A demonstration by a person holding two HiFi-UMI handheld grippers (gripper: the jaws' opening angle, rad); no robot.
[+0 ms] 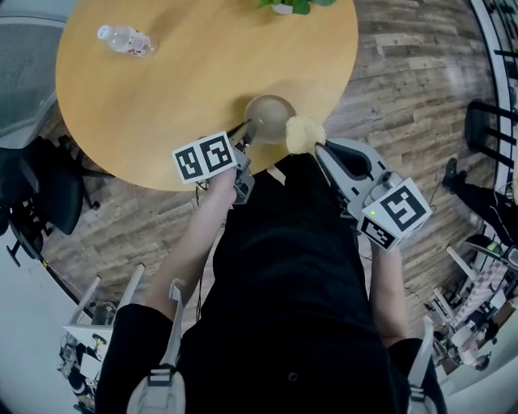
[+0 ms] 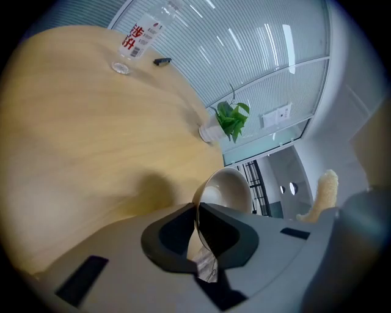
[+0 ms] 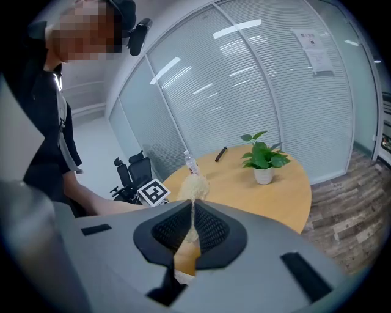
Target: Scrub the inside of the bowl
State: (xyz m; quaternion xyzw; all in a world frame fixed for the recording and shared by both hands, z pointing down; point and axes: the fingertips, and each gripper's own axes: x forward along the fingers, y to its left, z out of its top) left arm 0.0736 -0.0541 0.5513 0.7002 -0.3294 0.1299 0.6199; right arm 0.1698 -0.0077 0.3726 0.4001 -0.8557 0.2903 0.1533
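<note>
My left gripper is clamped on the rim of the bowl. The thin rim sits right between the two jaws, and they pinch it at the bowl's 8 o'clock side in the head view. The bowl is on the round table, near the edge at about 5 o'clock, close to my body. I cannot tell if its bottom touches the wood.

My right gripper is squeezed tight on a fluffy yellow sponge. The sponge is at the bowl's 4 o'clock, just beside the rim, not inside.

A bottle lies at the table's 10 o'clock. A plant stands at 1 o'clock.
</note>
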